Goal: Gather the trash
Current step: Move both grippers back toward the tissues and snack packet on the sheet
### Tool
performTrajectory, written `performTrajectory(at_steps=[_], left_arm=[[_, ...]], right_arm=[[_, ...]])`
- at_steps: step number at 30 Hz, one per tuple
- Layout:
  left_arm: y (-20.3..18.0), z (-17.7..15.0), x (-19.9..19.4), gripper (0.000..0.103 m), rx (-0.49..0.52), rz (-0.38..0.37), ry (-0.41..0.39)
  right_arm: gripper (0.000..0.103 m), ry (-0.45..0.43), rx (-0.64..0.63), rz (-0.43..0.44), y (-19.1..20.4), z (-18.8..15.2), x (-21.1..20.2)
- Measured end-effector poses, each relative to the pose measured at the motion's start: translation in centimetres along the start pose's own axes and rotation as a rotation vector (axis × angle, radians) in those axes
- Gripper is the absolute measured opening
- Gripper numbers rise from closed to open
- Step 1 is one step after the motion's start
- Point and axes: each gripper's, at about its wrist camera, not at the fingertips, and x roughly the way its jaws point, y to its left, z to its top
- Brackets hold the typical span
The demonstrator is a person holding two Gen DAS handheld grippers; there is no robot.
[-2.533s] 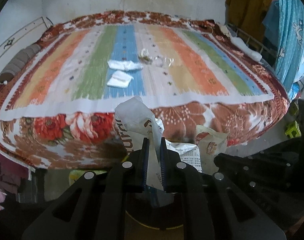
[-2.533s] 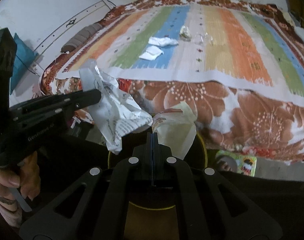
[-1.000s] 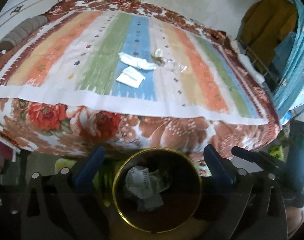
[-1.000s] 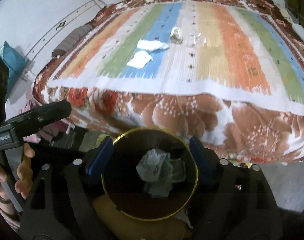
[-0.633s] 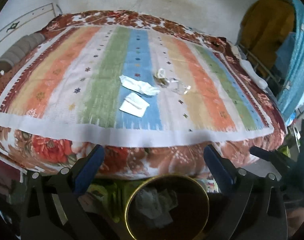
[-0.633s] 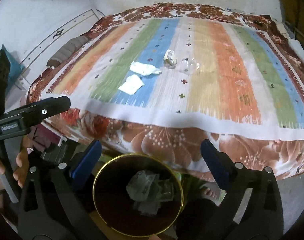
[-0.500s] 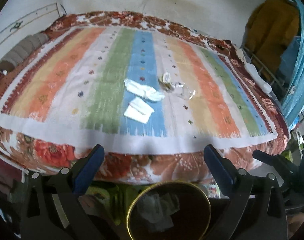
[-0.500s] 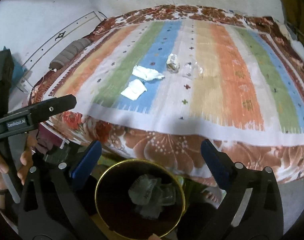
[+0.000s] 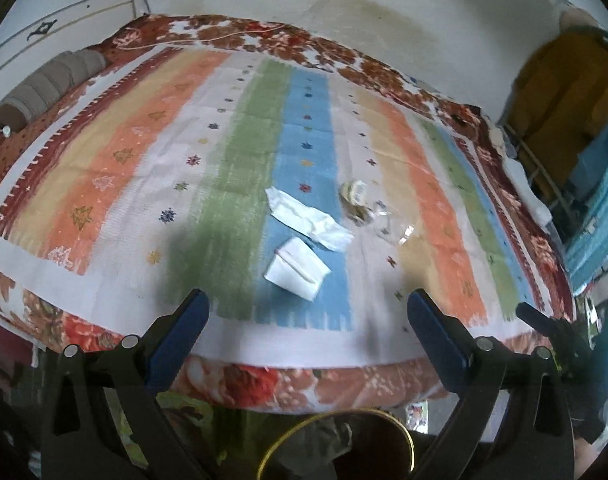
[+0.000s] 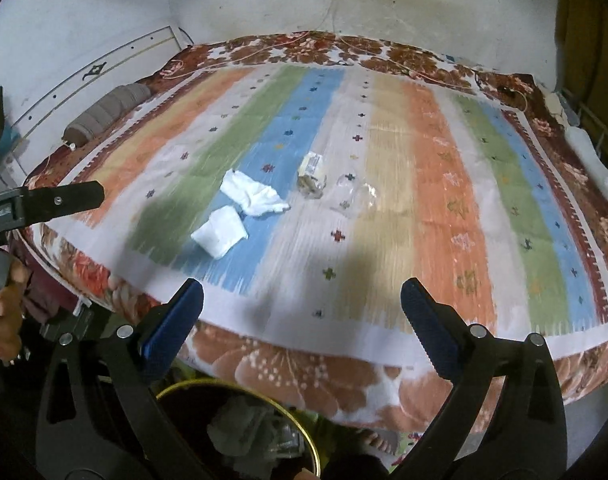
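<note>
Striped cloth (image 9: 232, 168) covers the bed, floral blanket (image 10: 288, 364) hanging at the near edge. Mid-bed on the blue stripe: two tissues (image 9: 298, 268) (image 9: 307, 220), a crumpled wrapper (image 9: 353, 196) just right of them, clear plastic (image 10: 353, 194) beside that. Left tool (image 9: 304, 328) released, jaws wide, empty. Right tool (image 10: 302, 308) likewise wide and empty. Bin (image 10: 311, 452) with gold rim sits below the bed edge, crumpled trash inside; the right view shows its contents better. Only the right view shows a hand (image 10: 6, 312) at the left margin. Cloth around the trash is bare; a grey bolster (image 9: 48, 84) lies at the far left edge.
</note>
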Motion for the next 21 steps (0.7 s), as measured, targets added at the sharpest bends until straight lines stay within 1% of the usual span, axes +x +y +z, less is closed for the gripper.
performTrajectory(at_steps=[4, 7, 9, 12, 18, 19, 21], left_arm=[[1.4, 1.0, 1.6, 0.096, -0.047, -0.009, 0.014], [2.0, 1.6, 2.7, 0.095, -0.095, -0.053, 0.038], [2.0, 1.9, 3.0, 0.095, -0.108, -0.067, 0.039], [1.5, 2.3, 3.4, 0.095, -0.083, -0.065, 0.026], [1.1, 3.1, 5.4, 0.095, -0.018, -0.058, 0.018], [1.1, 3.3, 5.8, 0.095, -0.017, -0.056, 0.021], [1.6, 3.7, 6.8, 0.092, -0.048, -0.071, 0.035]], right_arm=[[0.094, -0.023, -0.012, 0.020, 0.3, 0.9, 0.9], [0.094, -0.035, -0.046, 0.021, 0.8, 1.5, 1.9], [0.094, -0.045, -0.035, 0.033, 0.6, 1.9, 2.5], [0.094, -0.038, -0.017, 0.062, 0.4, 2.6, 3.5], [0.094, -0.036, -0.063, 0.058, 1.0, 3.1, 5.5], [0.094, -0.039, -0.070, 0.061, 1.1, 3.2, 5.8], [0.094, -0.042, -0.074, 0.068, 1.1, 3.6, 6.3]])
